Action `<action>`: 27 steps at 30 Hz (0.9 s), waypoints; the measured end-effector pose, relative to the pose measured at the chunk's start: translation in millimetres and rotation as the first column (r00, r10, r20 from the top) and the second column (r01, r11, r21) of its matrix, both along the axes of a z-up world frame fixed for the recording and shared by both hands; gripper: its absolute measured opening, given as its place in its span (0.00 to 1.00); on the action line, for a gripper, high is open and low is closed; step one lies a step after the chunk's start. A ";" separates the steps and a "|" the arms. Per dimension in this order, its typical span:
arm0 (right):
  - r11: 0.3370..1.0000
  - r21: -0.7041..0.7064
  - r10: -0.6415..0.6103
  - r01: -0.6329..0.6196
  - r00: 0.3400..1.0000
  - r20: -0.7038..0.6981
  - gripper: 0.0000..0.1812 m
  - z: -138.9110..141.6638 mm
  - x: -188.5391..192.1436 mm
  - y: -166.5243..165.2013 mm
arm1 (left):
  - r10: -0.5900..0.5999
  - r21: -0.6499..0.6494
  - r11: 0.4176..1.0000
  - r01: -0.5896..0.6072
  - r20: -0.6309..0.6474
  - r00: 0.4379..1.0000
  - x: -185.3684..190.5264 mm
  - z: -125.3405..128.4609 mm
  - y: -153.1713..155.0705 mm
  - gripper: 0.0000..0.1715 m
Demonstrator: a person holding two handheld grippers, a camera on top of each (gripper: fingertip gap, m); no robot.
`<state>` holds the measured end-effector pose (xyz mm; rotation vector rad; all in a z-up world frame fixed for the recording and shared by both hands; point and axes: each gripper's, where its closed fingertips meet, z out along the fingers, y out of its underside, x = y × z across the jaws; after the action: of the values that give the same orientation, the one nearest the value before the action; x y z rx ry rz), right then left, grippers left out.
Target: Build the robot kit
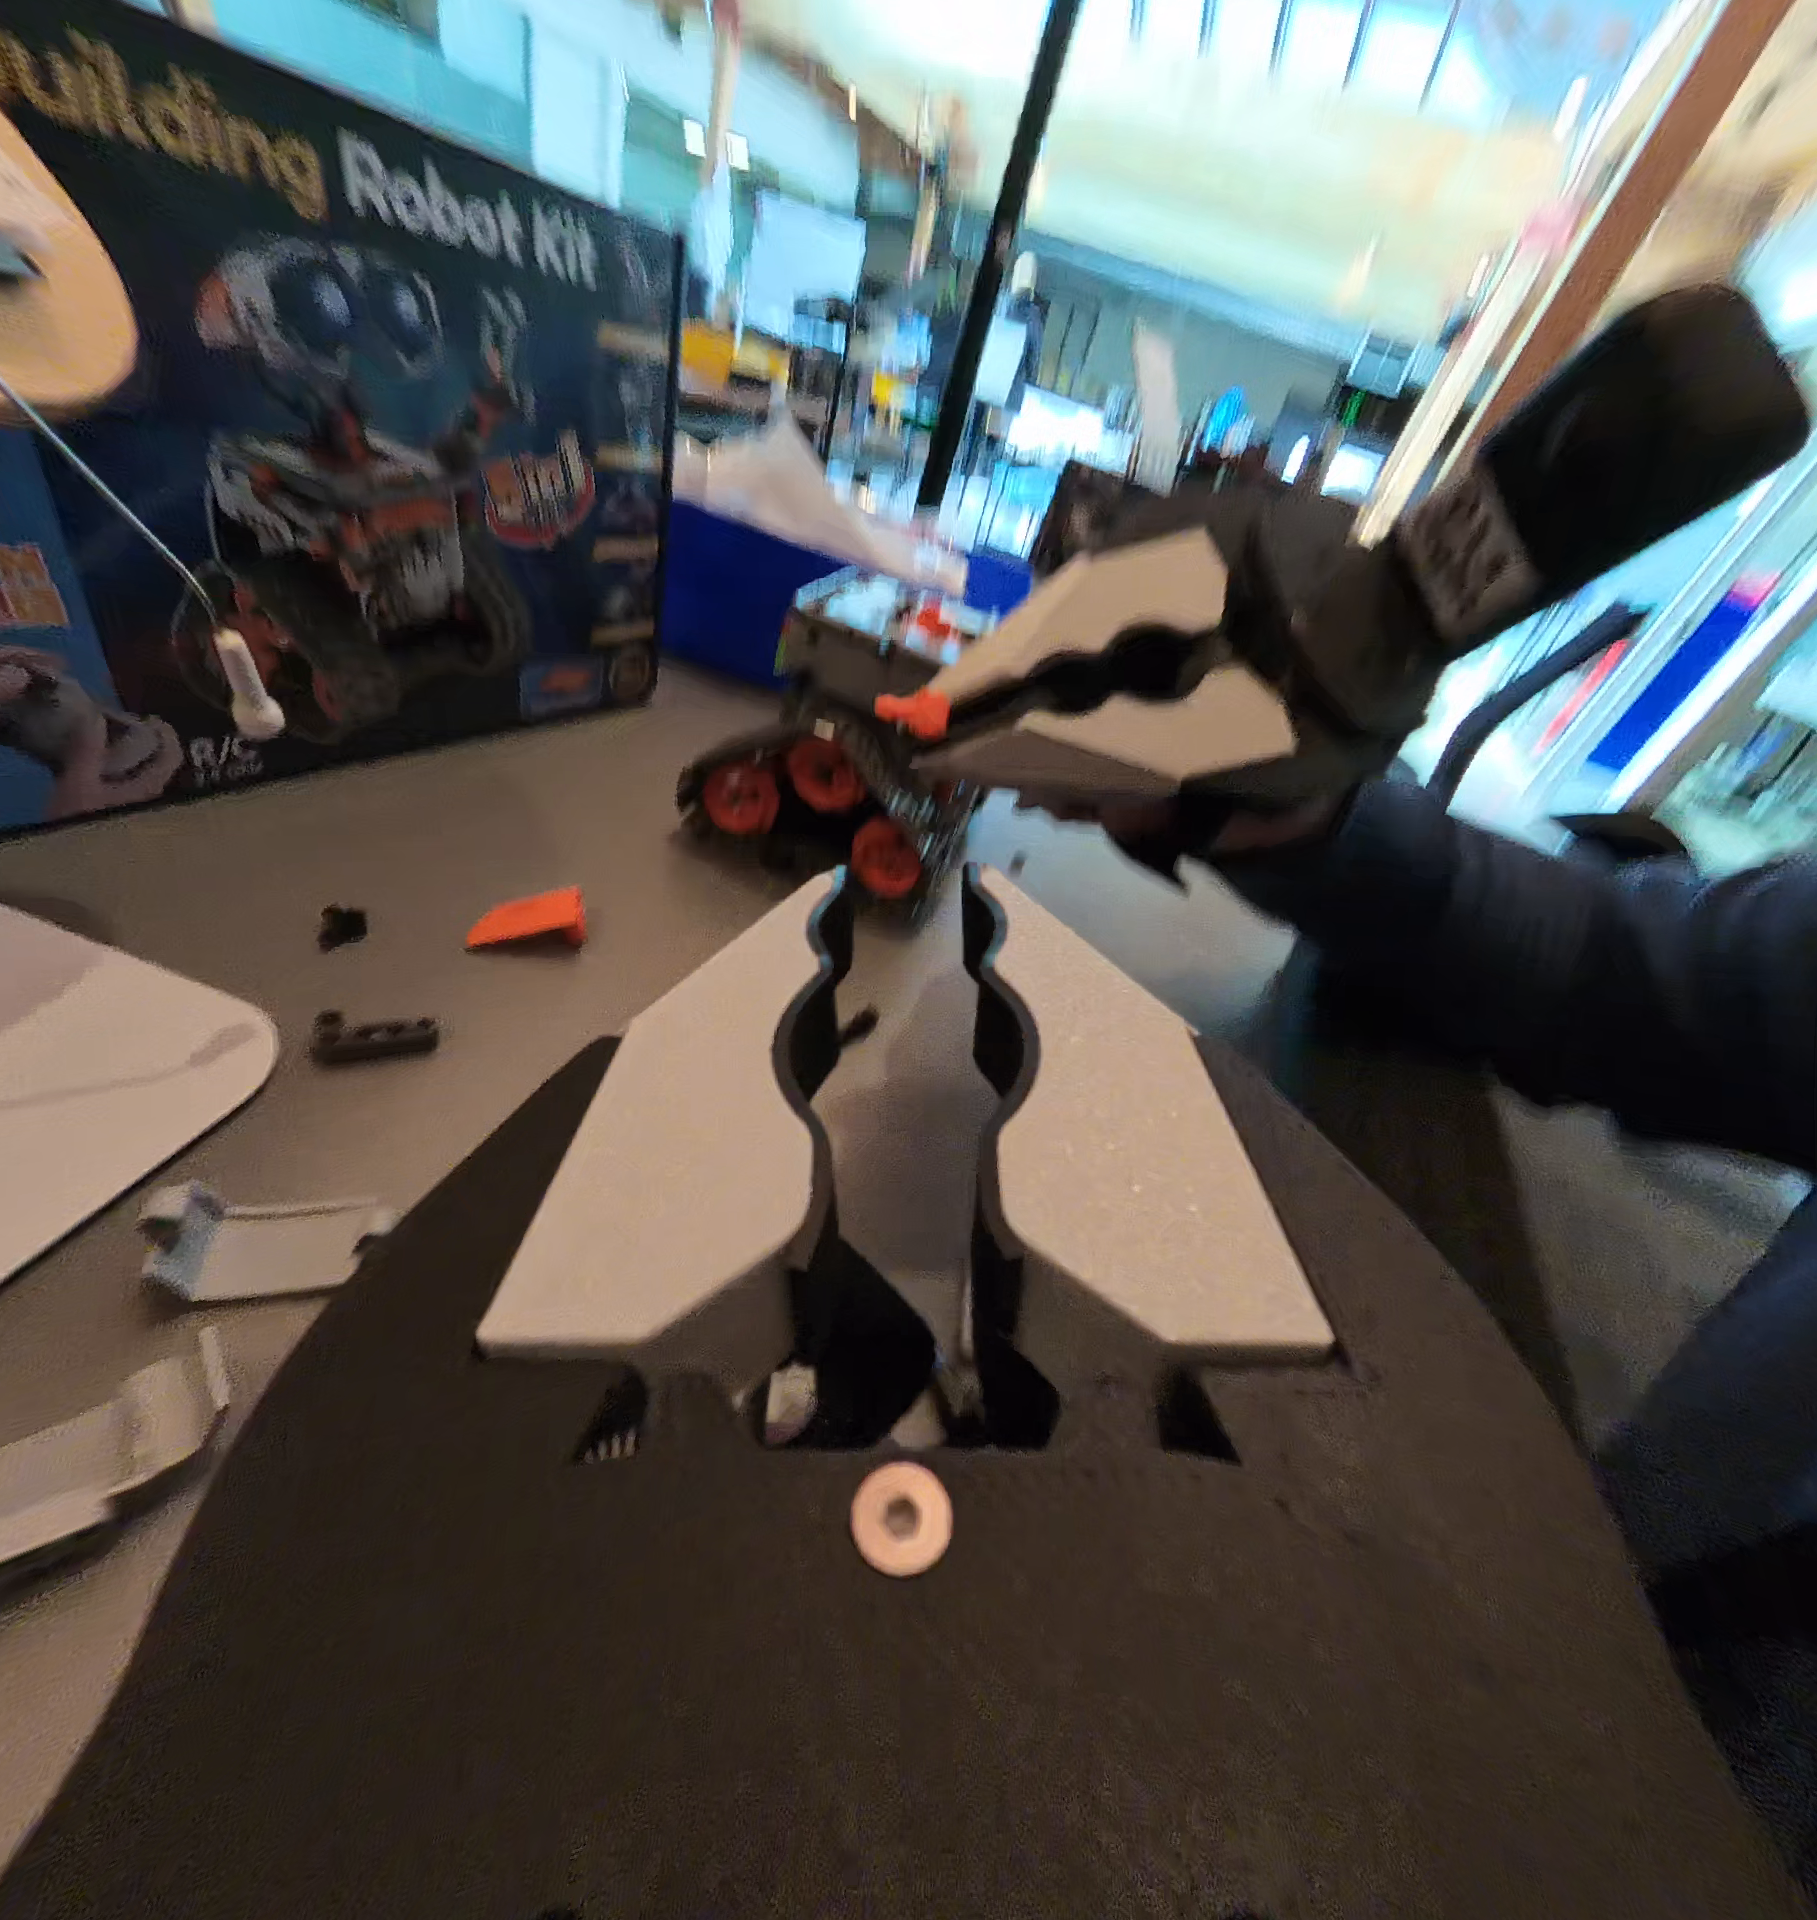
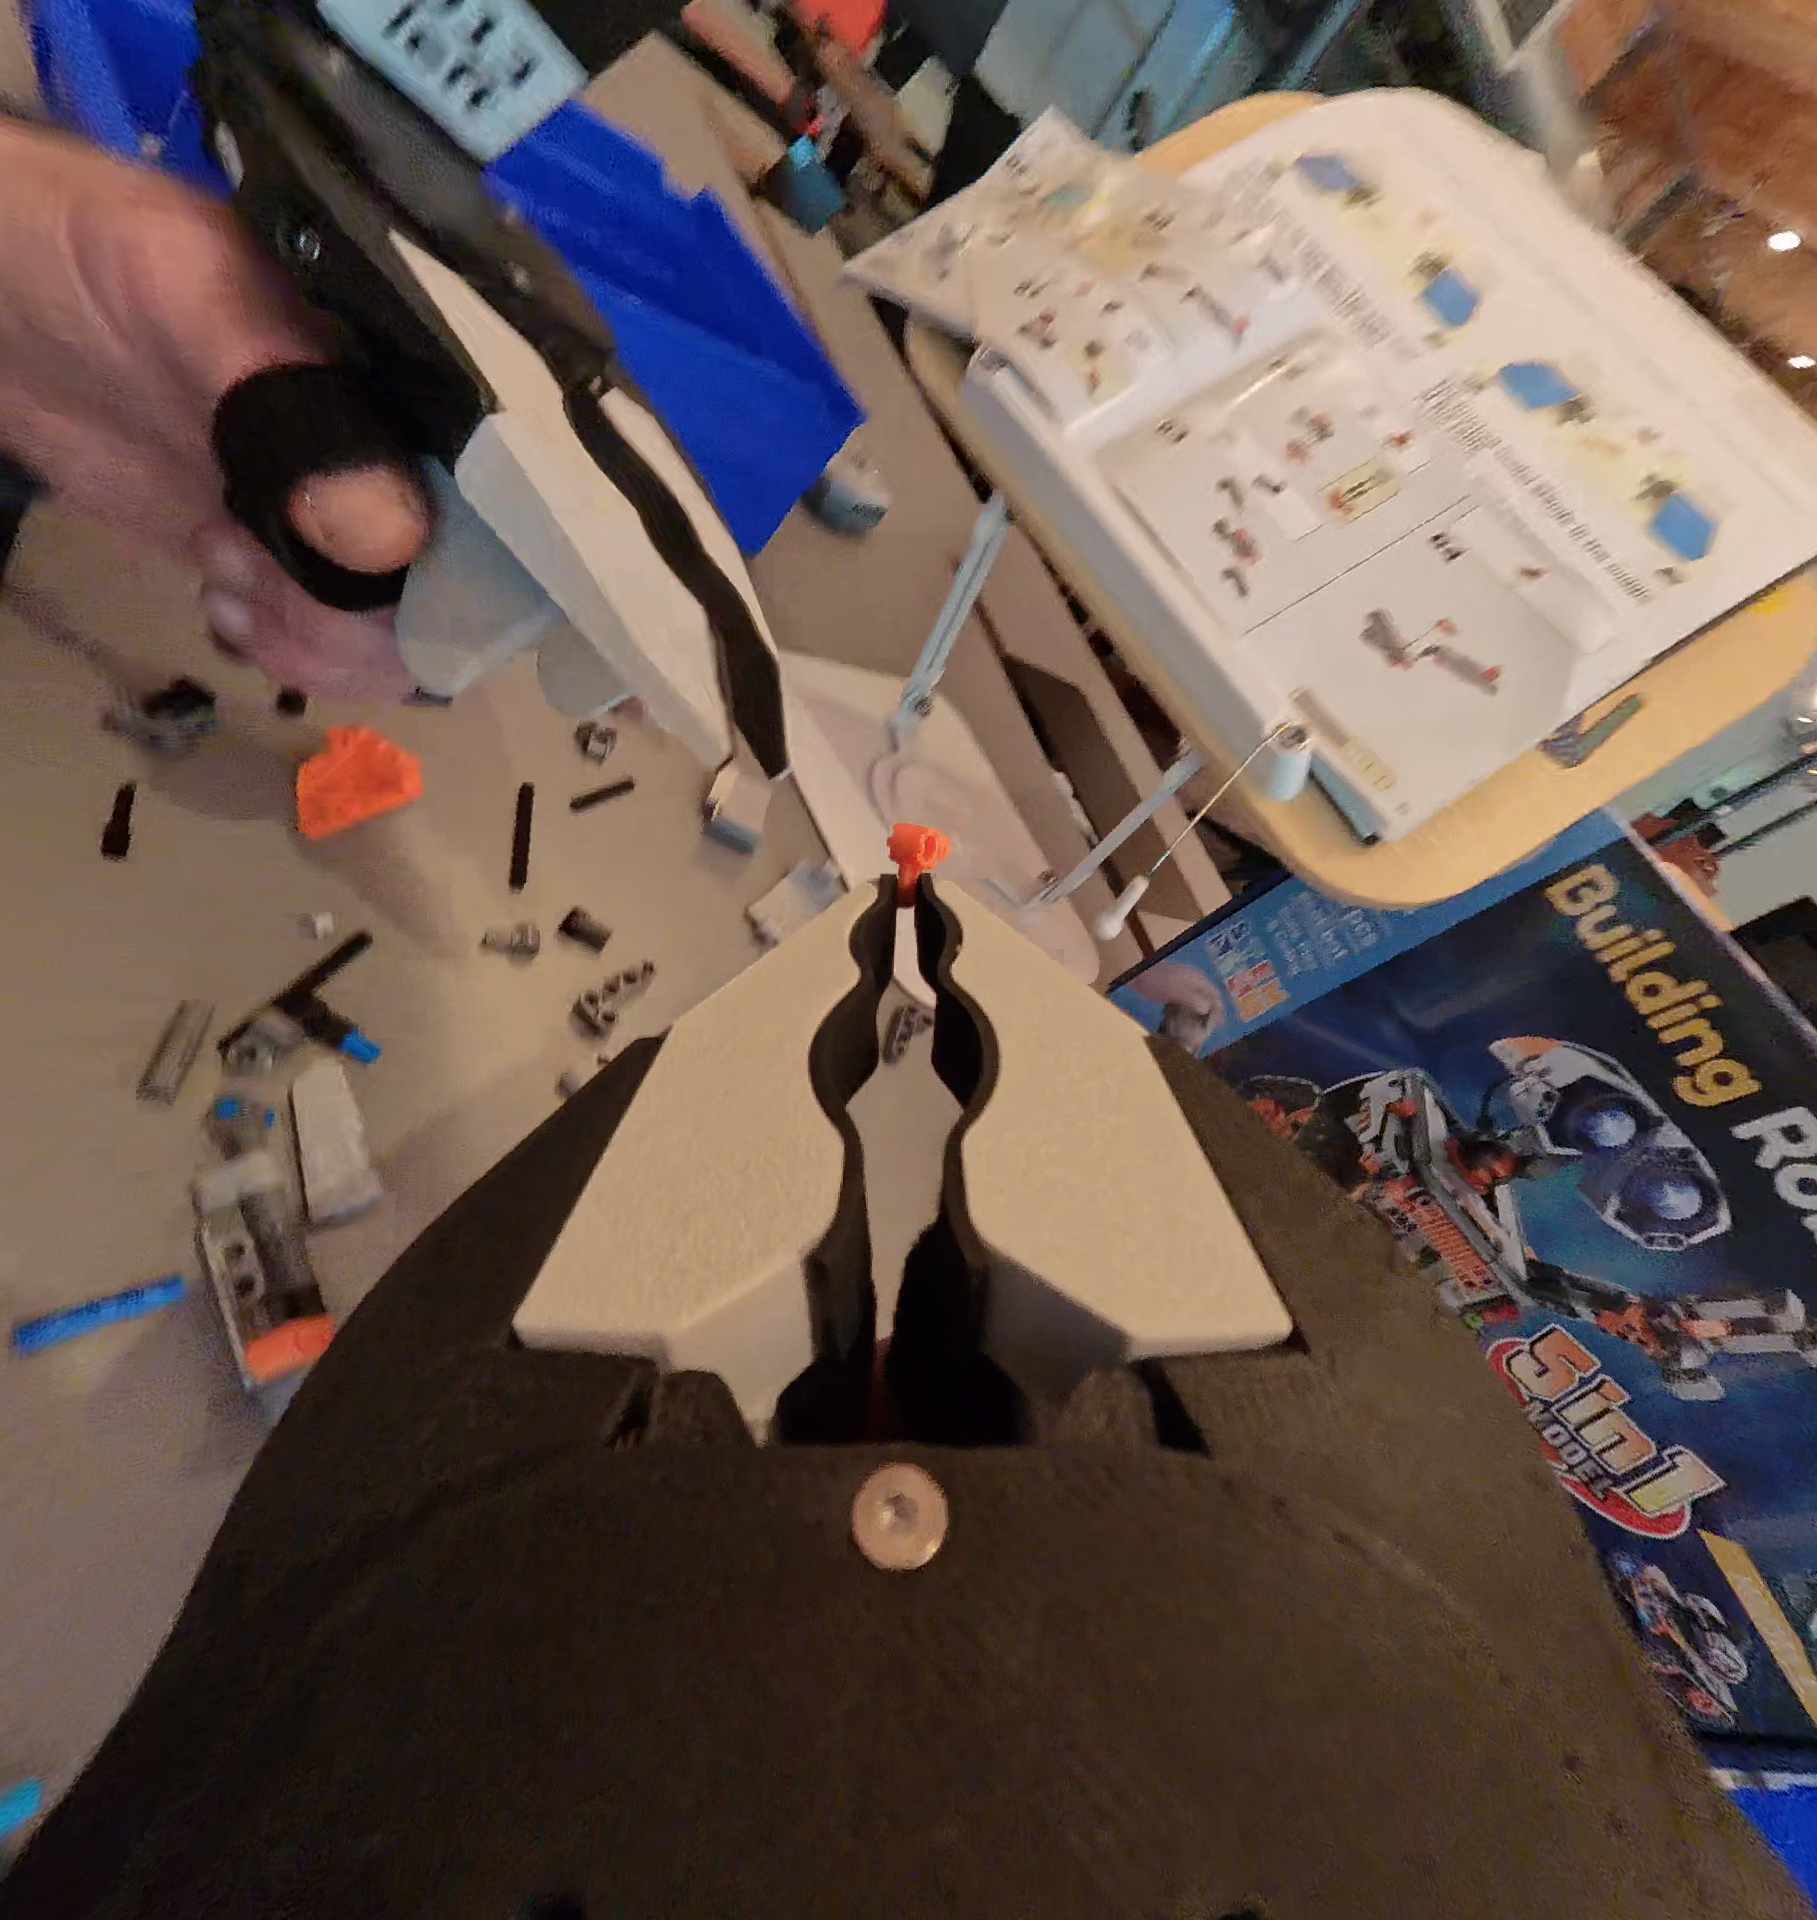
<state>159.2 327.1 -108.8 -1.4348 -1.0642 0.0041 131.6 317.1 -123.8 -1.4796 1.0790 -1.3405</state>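
- A tiny orange peg (image 2: 918,844) is pinched at the right gripper (image 2: 909,883) tips, held above the table (image 1: 260,862).
- Left gripper (image 1: 902,883) is parted, nothing held, near the tracked model (image 1: 821,769).
- Pinch is best kept firm; peg's barely caught.

Matt grainy plastic fingers (image 2: 1091,1174); glossy cardboard box (image 1: 384,436); paper booklet (image 2: 1382,416).
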 end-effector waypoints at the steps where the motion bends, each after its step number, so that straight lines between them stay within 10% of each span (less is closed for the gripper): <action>1: 1.000 -0.018 0.008 -0.007 1.000 0.029 0.00 -7.6 3.9 0.4 | -0.004 0.058 0.998 0.010 -0.109 0.994 2.2 -15.0 -0.2 0.12; 7: 0.993 -0.115 0.036 -0.015 0.982 0.183 0.00 -52.0 17.4 2.6 | 0.045 0.341 0.923 0.181 -0.560 0.827 7.0 -92.4 -2.7 0.15; 15: 0.994 -0.108 0.029 -0.008 0.981 0.191 0.00 -55.2 18.2 4.3 | 0.184 0.467 0.838 0.283 -0.730 0.658 12.9 -131.1 6.8 0.10; 22: 0.994 -0.112 0.037 -0.016 0.980 0.193 0.00 -57.2 17.1 3.4 | 0.189 0.452 0.857 0.249 -0.724 0.664 14.1 -132.1 12.5 0.06; 27: 0.993 -0.117 0.037 -0.015 0.981 0.189 0.01 -55.7 21.0 2.2 | -0.069 0.154 0.964 0.215 -0.641 0.764 20.4 -116.7 -8.6 0.05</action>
<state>180.3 329.3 -164.5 -1.5481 -1.2565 -0.0553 152.0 308.5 -240.5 -1.7518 1.7404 -0.7709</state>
